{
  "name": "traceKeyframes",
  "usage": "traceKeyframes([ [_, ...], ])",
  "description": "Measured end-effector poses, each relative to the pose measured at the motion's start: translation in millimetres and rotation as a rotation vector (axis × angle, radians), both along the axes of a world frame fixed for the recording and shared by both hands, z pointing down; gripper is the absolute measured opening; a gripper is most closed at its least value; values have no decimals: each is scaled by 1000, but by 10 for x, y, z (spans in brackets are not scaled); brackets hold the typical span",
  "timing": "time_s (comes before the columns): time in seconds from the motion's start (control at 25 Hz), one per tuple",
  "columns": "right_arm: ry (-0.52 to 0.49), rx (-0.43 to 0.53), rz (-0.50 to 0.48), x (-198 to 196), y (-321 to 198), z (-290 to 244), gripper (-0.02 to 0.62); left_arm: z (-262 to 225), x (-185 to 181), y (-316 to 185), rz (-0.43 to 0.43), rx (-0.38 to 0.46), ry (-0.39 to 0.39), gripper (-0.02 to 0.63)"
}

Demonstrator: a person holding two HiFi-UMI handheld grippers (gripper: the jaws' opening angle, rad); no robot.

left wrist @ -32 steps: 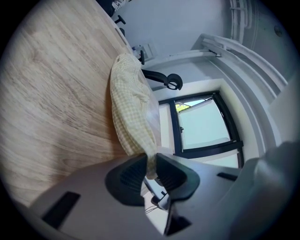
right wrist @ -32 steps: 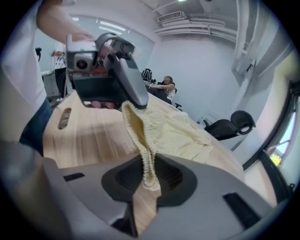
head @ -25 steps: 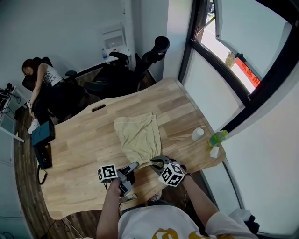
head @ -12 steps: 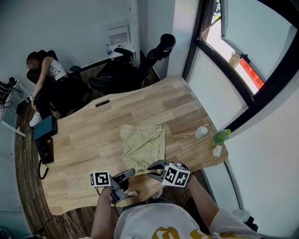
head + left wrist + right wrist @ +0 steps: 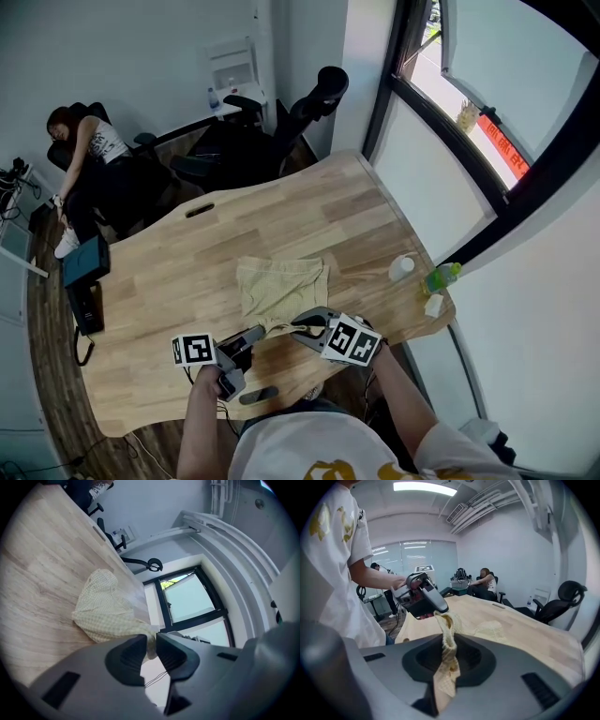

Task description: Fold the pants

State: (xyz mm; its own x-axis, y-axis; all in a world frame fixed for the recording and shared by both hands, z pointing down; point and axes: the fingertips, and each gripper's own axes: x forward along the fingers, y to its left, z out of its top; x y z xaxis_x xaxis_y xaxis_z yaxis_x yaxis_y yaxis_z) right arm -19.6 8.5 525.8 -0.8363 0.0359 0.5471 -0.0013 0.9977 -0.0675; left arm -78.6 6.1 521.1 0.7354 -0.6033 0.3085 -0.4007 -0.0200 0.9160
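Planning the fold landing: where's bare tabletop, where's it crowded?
Bare: the table left of the pants, and beyond them up to the cable slot. Crowded: right corner with cup and green bottle; near edge, where left gripper and right gripper pinch the pants.

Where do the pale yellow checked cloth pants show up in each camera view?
Head view: the pale yellow checked pants lie centre, on the light wooden table.
Left gripper view: pants left of centre, reaching into the jaws.
Right gripper view: pants centre, pinched between jaws.
Shared landmark: that table.
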Motion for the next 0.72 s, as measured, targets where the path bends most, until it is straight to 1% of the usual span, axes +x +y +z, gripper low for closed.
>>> traceKeyframes([
  [0.12,6,1,10,21,-190,-19,51,-36,28,-166,28,10,11,69],
  [0.24,34,4,18,2,-409,10,51,-25,10,-338,21,3,43,69],
  [0.28,50,21,14,-16,-473,13,51,-42,6,-398,9,-1,68,69],
  [0.4,65,69,18,-82,-733,-45,49,-238,39,-657,-59,-9,223,69],
  [0.44,58,67,30,-103,-829,-66,49,-261,13,-738,-73,-9,234,69],
  [0.52,54,48,52,-137,-1000,-56,51,-204,-69,-868,-78,-12,203,69],
  [0.64,78,23,84,-201,-1252,115,51,-66,-112,-1091,-99,-39,213,69],
  [0.72,84,-21,123,-266,-1415,307,51,151,-203,-1237,-118,-64,187,69],
])
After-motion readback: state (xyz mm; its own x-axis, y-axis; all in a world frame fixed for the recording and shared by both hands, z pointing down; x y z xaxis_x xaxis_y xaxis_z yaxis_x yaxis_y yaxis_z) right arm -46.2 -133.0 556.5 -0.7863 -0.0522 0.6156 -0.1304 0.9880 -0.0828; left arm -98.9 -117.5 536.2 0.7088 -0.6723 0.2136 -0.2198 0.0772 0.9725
